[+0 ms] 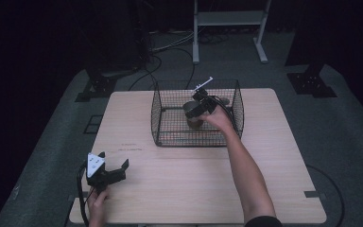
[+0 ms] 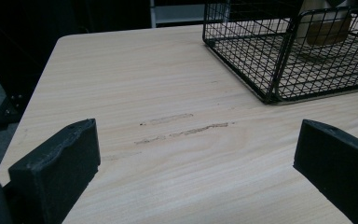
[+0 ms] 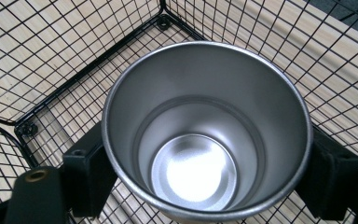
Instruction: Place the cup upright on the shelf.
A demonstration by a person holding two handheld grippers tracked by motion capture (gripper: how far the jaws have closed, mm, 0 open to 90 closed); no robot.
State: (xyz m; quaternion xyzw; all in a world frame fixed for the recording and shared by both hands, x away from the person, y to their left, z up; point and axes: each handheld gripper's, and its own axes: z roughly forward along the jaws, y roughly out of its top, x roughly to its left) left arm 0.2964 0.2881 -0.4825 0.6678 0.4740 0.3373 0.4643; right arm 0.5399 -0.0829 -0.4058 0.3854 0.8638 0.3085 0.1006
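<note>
- The right gripper [image 1: 199, 108] reaches into a black wire-mesh basket [image 1: 160, 125] on the far half of a pale wooden table [image 1: 194, 189], and its jaws pinch a silver stainless-steel cup [image 3: 207, 130] from opposite sides.
- In the right gripper view the cup's mouth opens straight toward the camera — shiny round bottom deep inside, one jaw at each side of the wall.
- From the high view the cup stands upright within the basket, long axis vertical, mouth up; whether its base touches the mesh floor cannot be told.
- The left gripper [image 1: 105, 171] sits near the table's front left corner, well apart from the basket, jaws spread wide over bare wood — nothing between them.
- Faint dark scuff marks [image 2: 186, 128] streak the wood ahead of the left jaws.
</note>
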